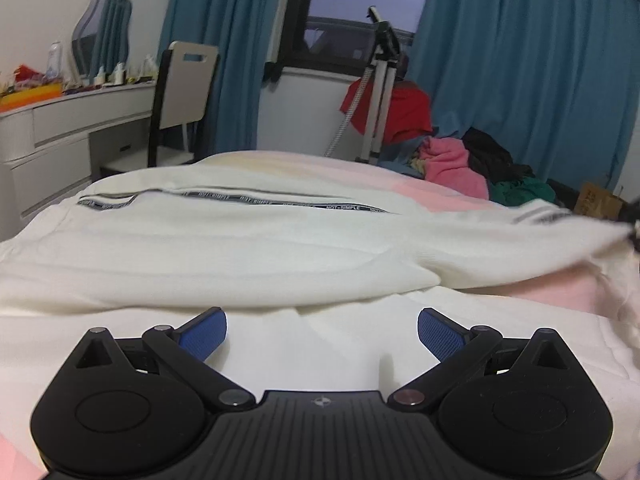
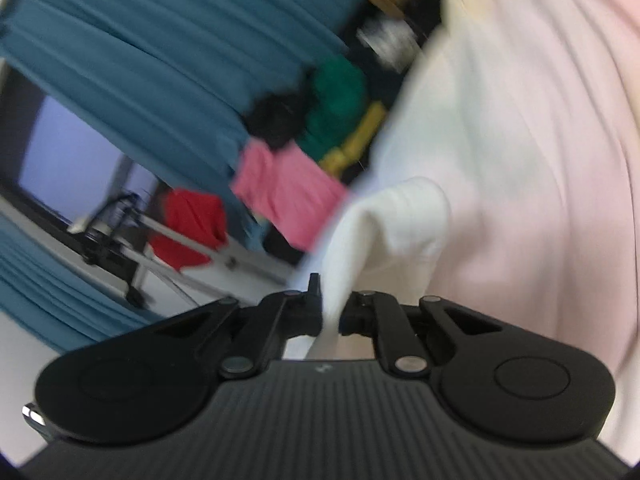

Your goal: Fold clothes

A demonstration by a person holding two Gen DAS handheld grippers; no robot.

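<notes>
Your left claw (image 1: 322,334) stands wide, its blue pads (image 1: 204,334) parted and nothing between them, low over the near edge of the white garment (image 1: 224,240) that fills the middle of the left view. The garment lies spread across the bed (image 1: 560,292), whose pink sheet shows at the right edge of that frame. A black printed band (image 1: 280,200) runs across the garment's upper part, and a rounded fold of cloth lies over the layer nearest you, so part of it is already doubled. Your right claw (image 2: 330,312) is pinched tight on a white cuff or corner (image 2: 400,220), which rises from between the fingers in the lower middle of the right view. That view is tilted and blurred, so I judge the claw to be carrying the cloth across rather than resting. At the far right of the left view the same white cloth stretches up off the bed, which fits a lifted end. Held high like that, the cloth can swing over without dragging the layers beneath. The parted left claw sits where it could pin or take the near hem. The heap of clothes (image 1: 472,160) lies beyond the bed, right of centre.
</notes>
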